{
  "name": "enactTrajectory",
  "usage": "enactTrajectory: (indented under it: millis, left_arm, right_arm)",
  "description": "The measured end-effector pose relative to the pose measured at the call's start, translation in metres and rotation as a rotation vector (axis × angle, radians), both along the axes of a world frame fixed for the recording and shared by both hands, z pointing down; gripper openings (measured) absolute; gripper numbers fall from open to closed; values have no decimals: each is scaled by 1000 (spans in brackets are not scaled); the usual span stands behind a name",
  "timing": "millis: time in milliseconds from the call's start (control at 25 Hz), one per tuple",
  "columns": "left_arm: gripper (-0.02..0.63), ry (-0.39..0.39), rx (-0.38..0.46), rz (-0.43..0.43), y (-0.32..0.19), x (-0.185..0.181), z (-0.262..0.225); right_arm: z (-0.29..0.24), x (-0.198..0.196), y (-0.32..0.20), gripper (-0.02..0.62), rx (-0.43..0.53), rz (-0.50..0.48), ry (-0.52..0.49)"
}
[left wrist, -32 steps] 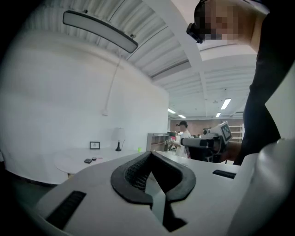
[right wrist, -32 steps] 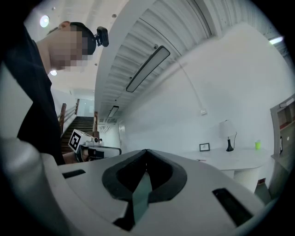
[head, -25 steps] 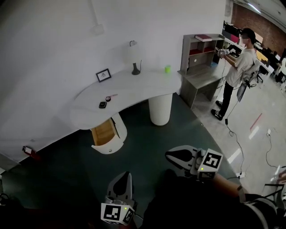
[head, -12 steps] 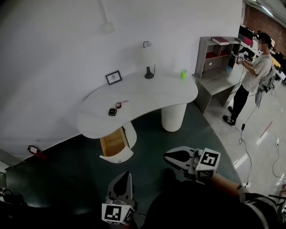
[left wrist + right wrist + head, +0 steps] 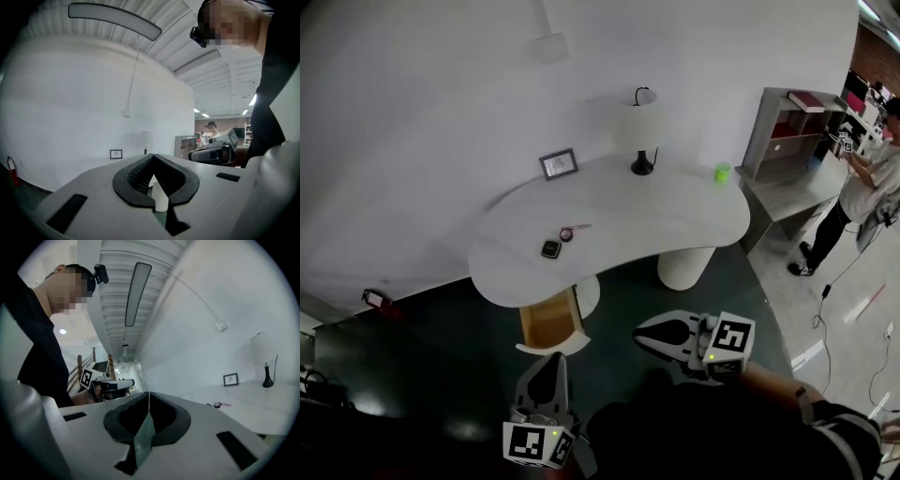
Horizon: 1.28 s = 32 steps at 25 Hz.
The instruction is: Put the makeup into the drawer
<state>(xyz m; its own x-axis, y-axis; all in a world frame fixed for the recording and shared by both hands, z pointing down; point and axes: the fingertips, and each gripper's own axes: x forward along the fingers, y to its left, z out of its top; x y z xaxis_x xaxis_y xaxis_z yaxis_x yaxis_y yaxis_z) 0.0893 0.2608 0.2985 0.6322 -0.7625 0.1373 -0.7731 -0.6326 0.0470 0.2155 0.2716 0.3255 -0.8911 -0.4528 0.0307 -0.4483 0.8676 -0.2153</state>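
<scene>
The makeup lies on the white curved table [image 5: 675, 220]: a black compact [image 5: 550, 248], a small round case [image 5: 567, 233] and a pink stick [image 5: 581, 226]. Under the table's left end a wooden drawer [image 5: 548, 322] stands pulled out. My left gripper [image 5: 551, 359] is low in the head view, short of the drawer, shut and empty. My right gripper [image 5: 639, 330] is to its right, also shut on nothing. In the left gripper view the left gripper [image 5: 152, 155] points level at the far table. The right gripper [image 5: 149, 393] has the round case [image 5: 216, 405] far beyond it.
On the table stand a lamp [image 5: 639, 131], a small picture frame [image 5: 559, 164] and a green cup [image 5: 724, 172]. A grey shelf desk [image 5: 787, 141] with a person [image 5: 872, 178] beside it is at the right. Dark floor lies between me and the table.
The table and drawer have come nearer and shifted toward the middle of the head view. Both grippers travelled with me toward the table and stayed shut.
</scene>
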Motion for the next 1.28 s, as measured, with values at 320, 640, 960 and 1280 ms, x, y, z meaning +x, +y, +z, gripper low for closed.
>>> enactTrajectory:
  millis: [320, 640, 960, 1280]
  left_arm:
    - [11, -22, -7, -11, -70, -49, 9]
    - [12, -28, -33, 77, -147, -168, 19]
    - [11, -40, -75, 142, -199, -235, 27]
    - [12, -16, -70, 144, -239, -226, 28]
  right_arm:
    - [18, -47, -73, 17, -38, -9, 13]
    - [25, -171, -162, 18, -58, 101, 26]
    - [30, -256, -206, 18, -62, 141, 78]
    - [52, -237, -264, 75, -118, 146, 134]
